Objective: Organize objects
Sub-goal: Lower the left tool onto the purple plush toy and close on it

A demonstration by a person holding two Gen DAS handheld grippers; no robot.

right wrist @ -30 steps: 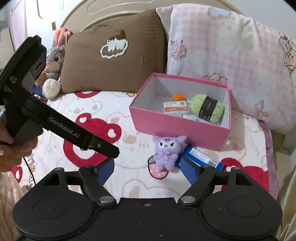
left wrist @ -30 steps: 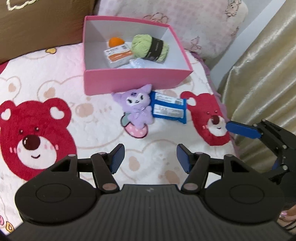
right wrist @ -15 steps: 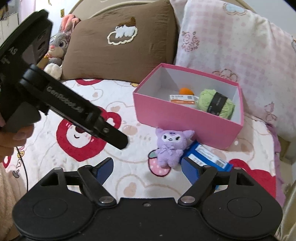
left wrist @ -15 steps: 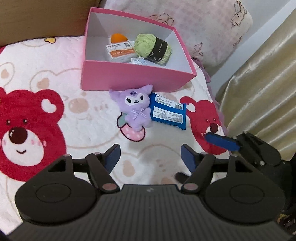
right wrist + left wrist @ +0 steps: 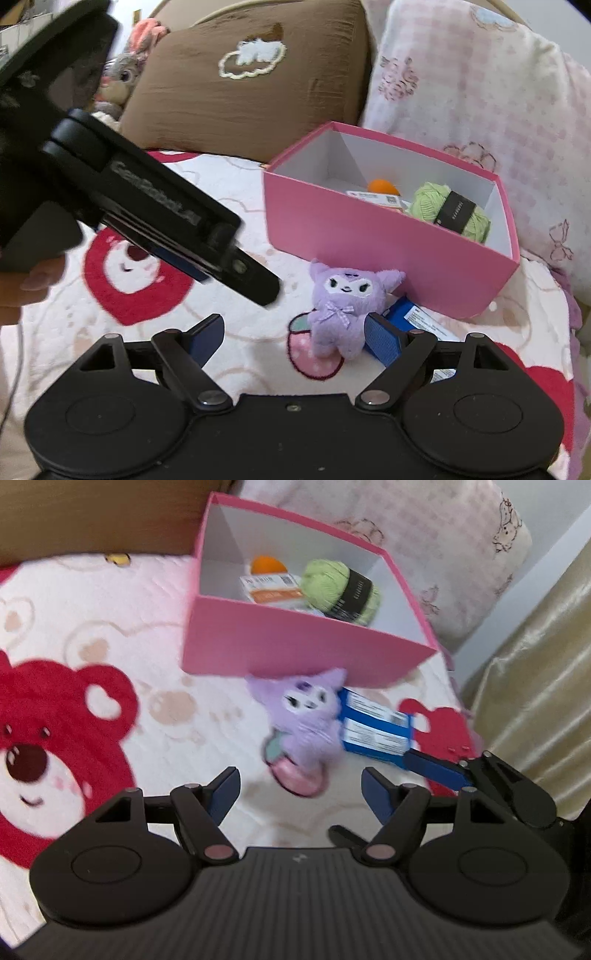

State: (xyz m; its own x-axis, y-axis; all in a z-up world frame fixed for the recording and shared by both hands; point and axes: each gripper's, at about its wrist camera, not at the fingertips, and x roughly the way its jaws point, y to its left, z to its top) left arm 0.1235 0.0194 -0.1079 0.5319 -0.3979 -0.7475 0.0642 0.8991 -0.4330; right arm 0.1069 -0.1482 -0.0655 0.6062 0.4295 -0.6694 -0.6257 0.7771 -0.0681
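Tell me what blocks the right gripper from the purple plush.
Nothing visible does. The right gripper is open and the plush sits just ahead, beside its right finger, on the blanket. The blue packet lies beside the plush, the pink box behind it.

Bear-print bedspread (image 5: pixel 236 192), brown pillow (image 5: pixel 251 92), gold curtain (image 5: pixel 535 686).

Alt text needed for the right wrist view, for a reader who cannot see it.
Open right tool hovers over a bear-print bedspread, facing a purple plush toy beside a blue packet. Behind them, a pink box holds green yarn; the left tool reaches in from the left.
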